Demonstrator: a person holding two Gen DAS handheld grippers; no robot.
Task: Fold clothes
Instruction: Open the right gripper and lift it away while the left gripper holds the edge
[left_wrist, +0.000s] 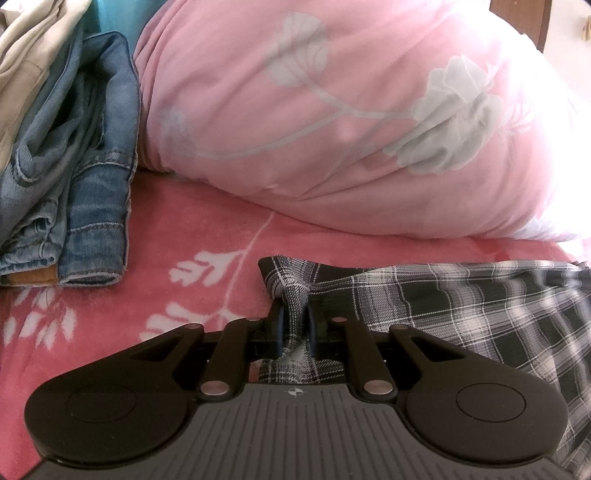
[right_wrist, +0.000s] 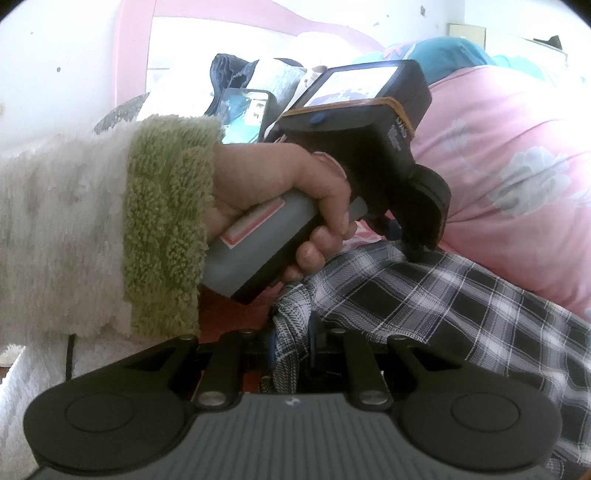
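My left tool (left_wrist: 294, 325) and right tool (right_wrist: 293, 332) each pinch a bunched edge of the plaid garment (left_wrist: 480, 317) on the bed (left_wrist: 92, 332).

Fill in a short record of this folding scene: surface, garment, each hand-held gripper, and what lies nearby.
surface: red blanket with white leaf print
garment: plaid cloth, lying spread on the blanket
left hand-held gripper: shut on a bunched edge of the plaid cloth
right hand-held gripper: shut on another bunch of the cloth
nearby: jeans at left, pink duvet behind
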